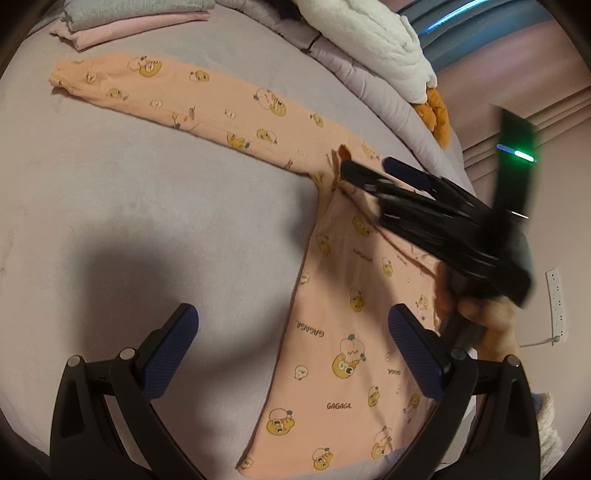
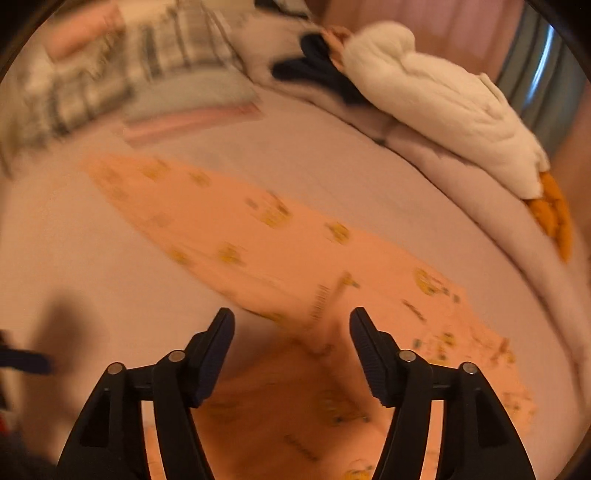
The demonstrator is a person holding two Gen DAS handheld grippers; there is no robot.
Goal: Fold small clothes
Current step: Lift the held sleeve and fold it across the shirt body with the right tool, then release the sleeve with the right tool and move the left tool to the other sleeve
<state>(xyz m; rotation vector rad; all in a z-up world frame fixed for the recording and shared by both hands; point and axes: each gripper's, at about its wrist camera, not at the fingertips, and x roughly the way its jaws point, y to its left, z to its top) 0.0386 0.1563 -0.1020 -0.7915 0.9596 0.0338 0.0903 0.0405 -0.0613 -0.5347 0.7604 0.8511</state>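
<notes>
A: Where is the garment found?

B: The peach shirt (image 1: pixel 343 332) is spread flat on the bed (image 1: pixel 147 206), body toward the cameras, one long sleeve (image 1: pixel 192 99) laid out straight toward the folded pile (image 1: pixel 122 22) at the far edge.

A: How are the tools set?

B: The left gripper (image 1: pixel 293 350) is held wide open above the shirt's lower body, nothing between its fingers (image 1: pixel 415 356). The right gripper (image 2: pixel 291 354) is also seen spread apart and empty in its own blurred view, poised over the armpit and collar region. In the left view its fingers appear close together, so the exact gap is not settled.

A: How is the cloth expected to behave?

B: It is judged light, thin and limp; no shape would be kept once lifted, and it may drag on the sheet.

A: Where should hold be taken?

B: The cuff (image 1: pixel 61 77) or the shoulder seam is probably best pinched, since hems are thicker and slip less.
</notes>
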